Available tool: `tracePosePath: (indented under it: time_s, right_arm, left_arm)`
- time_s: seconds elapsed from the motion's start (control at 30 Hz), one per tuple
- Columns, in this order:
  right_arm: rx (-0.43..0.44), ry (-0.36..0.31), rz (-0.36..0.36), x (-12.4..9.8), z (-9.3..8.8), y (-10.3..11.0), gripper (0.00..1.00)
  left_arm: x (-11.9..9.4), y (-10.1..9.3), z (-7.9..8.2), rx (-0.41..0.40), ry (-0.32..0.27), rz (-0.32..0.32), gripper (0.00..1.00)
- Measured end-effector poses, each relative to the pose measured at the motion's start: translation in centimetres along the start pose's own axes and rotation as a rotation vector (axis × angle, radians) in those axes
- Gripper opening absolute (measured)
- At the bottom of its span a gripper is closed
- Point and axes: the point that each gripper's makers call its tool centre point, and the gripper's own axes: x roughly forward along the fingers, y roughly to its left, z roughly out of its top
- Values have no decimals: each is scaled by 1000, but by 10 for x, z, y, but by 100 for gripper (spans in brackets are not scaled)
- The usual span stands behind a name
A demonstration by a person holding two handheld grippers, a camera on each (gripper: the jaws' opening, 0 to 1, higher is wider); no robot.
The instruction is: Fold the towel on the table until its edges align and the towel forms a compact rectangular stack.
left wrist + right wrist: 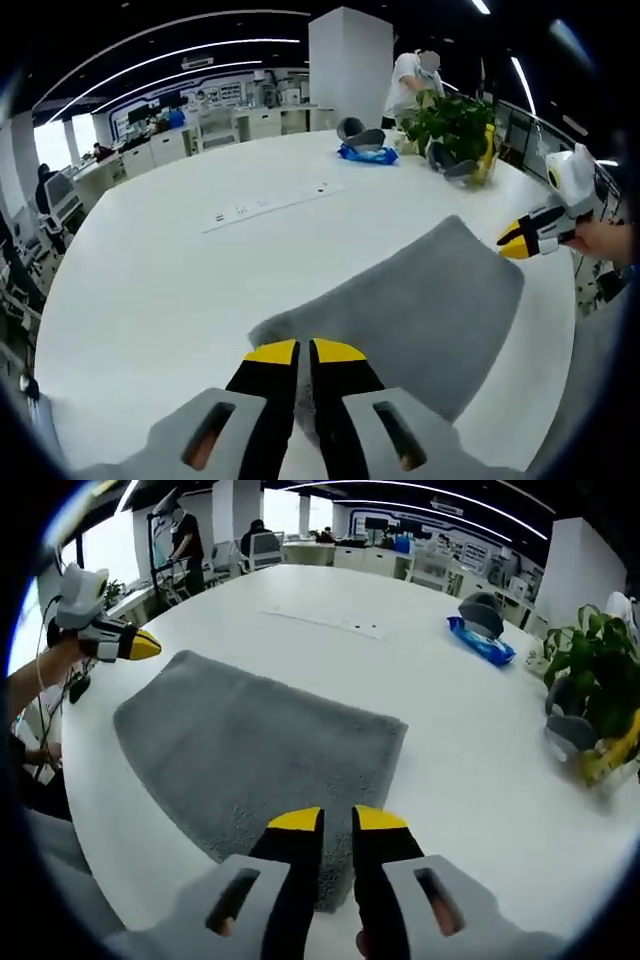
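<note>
- Left gripper (pixel 302 350): yellow-tipped jaws nearly closed, only a thin slit between them, sitting over the near edge of the grey towel (pixel 420 315). Cannot tell whether cloth is pinched in that slit.
- Right gripper (pixel 337 820): jaws a little apart, tips over the towel's near edge in the right gripper view; grip on the fabric likewise unclear. Seen also from the left gripper view (pixel 522 238), at the towel's far corner, held in a hand (pixel 600 238).
- Towel lying spread flat and unfolded on the white table (pixel 150 290), one corner near the table's edge; folding judged not yet begun.
- Risks, as a judgement: a shallow or missed pinch letting the soft cloth slip out mid-lift; uneven lifting by the two sides leaving skewed edges and a lopsided stack; dragging toward the rim sending the towel over the edge.
- Table surface smooth, glossy white, broad and rounded, with a flush socket strip (pixel 272 205) in the middle.
- Farther off on the table: a blue packet (pixel 481 641), a potted plant (pixel 455 125).
- Beyond: an open office with desks, ceiling light strips, a white pillar (pixel 350 65), people standing in the distance.
</note>
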Motion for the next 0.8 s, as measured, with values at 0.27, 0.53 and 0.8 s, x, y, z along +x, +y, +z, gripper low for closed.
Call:
tracePosePath:
  time_s: [0.27,0.53,0.8]
  right_arm:
    - [76,39,-17,-11,-23,10,0]
    - [108,94,-24,-7,-42,14,0]
    - [83,153,-3,3,-48,14,0]
  left_arm:
    - [15,-7,-19,19,79,-15,1]
    - [21,-13,-36,10,114,-20,1]
    - [25,-14,-41,80,64,5,1]
